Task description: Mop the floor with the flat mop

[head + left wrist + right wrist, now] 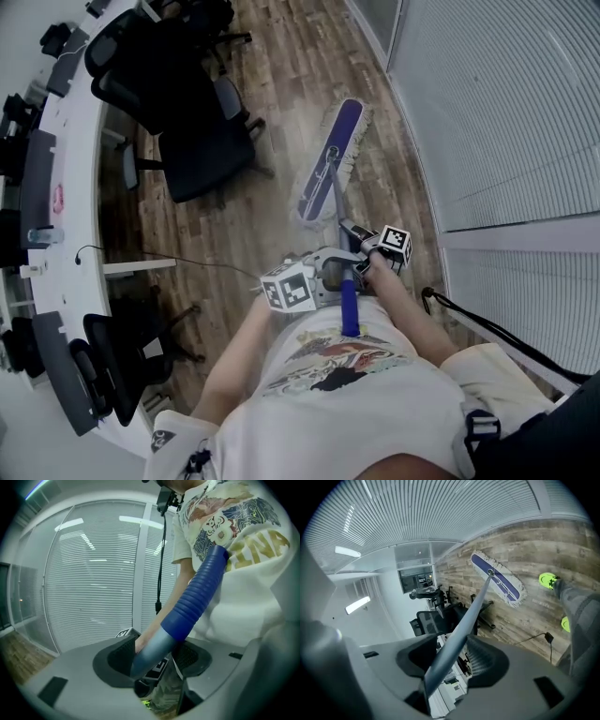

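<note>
The flat mop's purple head (333,159) with its white fringe lies on the wood floor ahead of me, near the glass wall. Its grey handle (328,192) runs back to a blue ribbed grip (350,309) at my chest. My left gripper (336,274) is shut on the handle just below the blue grip (197,597), with the grey shaft (150,651) between its pads. My right gripper (358,236) is shut on the handle a little further down. In the right gripper view the shaft (459,634) runs from between the jaws out to the mop head (499,581).
Black office chairs (202,150) stand left of the mop head beside a curved white desk (80,187). A glass wall with blinds (506,112) runs along the right. A thin cable (187,262) crosses the floor. My green shoe (548,580) is near the mop head.
</note>
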A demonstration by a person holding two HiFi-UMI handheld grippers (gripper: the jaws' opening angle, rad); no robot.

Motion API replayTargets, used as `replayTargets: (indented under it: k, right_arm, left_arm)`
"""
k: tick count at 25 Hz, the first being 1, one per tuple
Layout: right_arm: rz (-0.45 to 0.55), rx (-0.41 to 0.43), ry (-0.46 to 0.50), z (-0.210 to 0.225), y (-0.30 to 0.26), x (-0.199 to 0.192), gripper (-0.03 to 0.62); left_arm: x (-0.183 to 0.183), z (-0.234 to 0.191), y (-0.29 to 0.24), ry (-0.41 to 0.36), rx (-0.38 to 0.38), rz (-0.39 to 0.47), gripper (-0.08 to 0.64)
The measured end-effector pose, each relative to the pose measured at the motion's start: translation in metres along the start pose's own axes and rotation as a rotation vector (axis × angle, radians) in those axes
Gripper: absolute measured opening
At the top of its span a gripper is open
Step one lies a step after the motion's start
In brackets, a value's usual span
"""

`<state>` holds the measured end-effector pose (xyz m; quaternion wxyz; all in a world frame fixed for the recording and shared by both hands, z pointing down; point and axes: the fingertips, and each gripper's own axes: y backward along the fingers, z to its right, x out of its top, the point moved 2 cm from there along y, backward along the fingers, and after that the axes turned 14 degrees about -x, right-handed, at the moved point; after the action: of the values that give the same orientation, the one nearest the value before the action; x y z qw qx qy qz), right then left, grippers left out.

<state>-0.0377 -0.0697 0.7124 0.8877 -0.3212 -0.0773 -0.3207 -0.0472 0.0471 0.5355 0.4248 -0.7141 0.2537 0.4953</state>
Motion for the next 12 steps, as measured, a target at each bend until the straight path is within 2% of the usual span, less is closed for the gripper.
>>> replayTargets:
  k: [6,12]
  right_arm:
    - [-0.017,-0.027,0.030,-0.053,-0.027,0.083,0.196]
    - [-0.052,-0.035,0.073,-0.090,-0.054,0.149,0.196]
  left_arm:
    - [0.012,-0.104,0.007,0.025,0.055,-0.002,0.216]
    - [0.013,-0.183,0.010,0.045,0.127,-0.007,0.218]
